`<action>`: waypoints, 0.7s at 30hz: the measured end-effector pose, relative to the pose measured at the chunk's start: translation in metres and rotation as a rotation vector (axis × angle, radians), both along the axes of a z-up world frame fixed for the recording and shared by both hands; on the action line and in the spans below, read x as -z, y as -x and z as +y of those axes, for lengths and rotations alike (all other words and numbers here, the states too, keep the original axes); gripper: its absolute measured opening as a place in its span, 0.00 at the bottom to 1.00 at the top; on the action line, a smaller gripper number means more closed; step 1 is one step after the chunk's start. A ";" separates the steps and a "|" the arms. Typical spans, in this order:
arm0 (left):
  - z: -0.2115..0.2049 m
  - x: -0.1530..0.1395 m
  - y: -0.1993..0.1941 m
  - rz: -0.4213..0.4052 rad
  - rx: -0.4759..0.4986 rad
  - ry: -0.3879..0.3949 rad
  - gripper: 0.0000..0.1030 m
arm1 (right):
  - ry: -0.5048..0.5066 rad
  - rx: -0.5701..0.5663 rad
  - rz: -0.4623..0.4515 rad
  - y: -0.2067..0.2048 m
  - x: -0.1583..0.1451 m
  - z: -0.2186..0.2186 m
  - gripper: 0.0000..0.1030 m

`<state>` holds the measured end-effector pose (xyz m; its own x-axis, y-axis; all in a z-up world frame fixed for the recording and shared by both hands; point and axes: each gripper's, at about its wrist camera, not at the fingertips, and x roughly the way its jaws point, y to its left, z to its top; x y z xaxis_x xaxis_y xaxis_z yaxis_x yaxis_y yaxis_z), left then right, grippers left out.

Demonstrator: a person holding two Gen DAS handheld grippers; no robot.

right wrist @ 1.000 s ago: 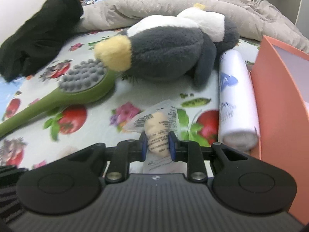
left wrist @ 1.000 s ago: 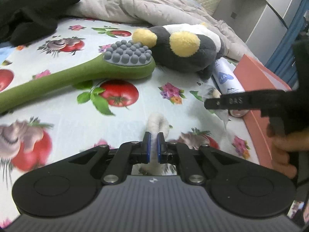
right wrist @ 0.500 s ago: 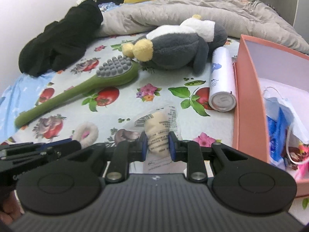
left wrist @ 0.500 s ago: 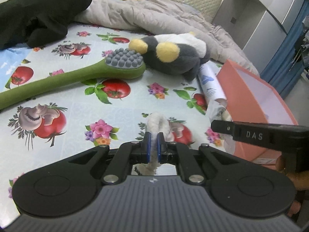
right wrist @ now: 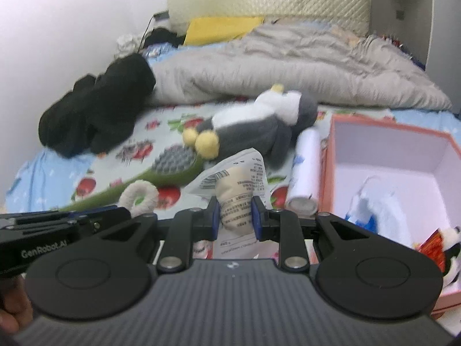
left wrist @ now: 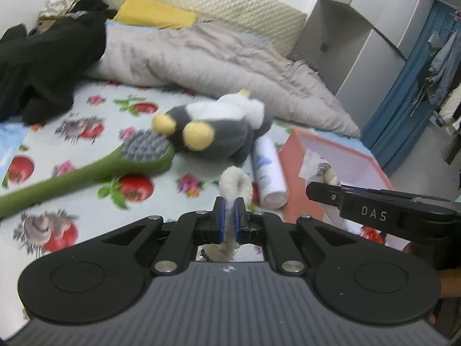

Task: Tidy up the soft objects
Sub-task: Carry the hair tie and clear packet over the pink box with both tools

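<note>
My left gripper (left wrist: pixel 229 214) is shut on a fluffy white hair tie (left wrist: pixel 235 180) and holds it above the bed; the tie also shows in the right wrist view (right wrist: pixel 140 196). My right gripper (right wrist: pixel 234 217) is shut on a beige soft item in a clear labelled packet (right wrist: pixel 239 184), held up left of the pink box (right wrist: pixel 331 150). In the left wrist view the right gripper (left wrist: pixel 319 189) holds the packet (left wrist: pixel 319 168) over the pink box (left wrist: pixel 294 155). A grey and white plush penguin (left wrist: pixel 219 128) lies on the bed behind.
A green massage brush (left wrist: pixel 95 170) lies left of the penguin. A white spray can (left wrist: pixel 268 173) lies beside the box. The box holds a blue and white bag (right wrist: pixel 371 207). A grey duvet (left wrist: pixel 207 57) and black clothes (left wrist: pixel 43 66) lie at the back.
Both grippers have risen and pulled back from the bed with their items. The right gripper has moved toward the pink box, and more of the room shows.
</note>
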<state>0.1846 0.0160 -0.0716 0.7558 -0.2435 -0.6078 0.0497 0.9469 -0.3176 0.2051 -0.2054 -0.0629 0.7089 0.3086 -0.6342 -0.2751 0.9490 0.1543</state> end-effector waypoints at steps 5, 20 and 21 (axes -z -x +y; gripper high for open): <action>-0.028 -0.032 -0.016 -0.045 0.046 0.005 0.08 | -0.013 0.040 -0.058 -0.005 -0.029 -0.027 0.26; -0.163 -0.058 -0.089 -0.059 0.259 0.014 0.08 | 0.016 0.235 -0.091 -0.033 -0.048 -0.146 0.26; -0.173 -0.053 -0.095 -0.046 0.275 0.012 0.08 | 0.019 0.250 -0.078 -0.036 -0.044 -0.156 0.26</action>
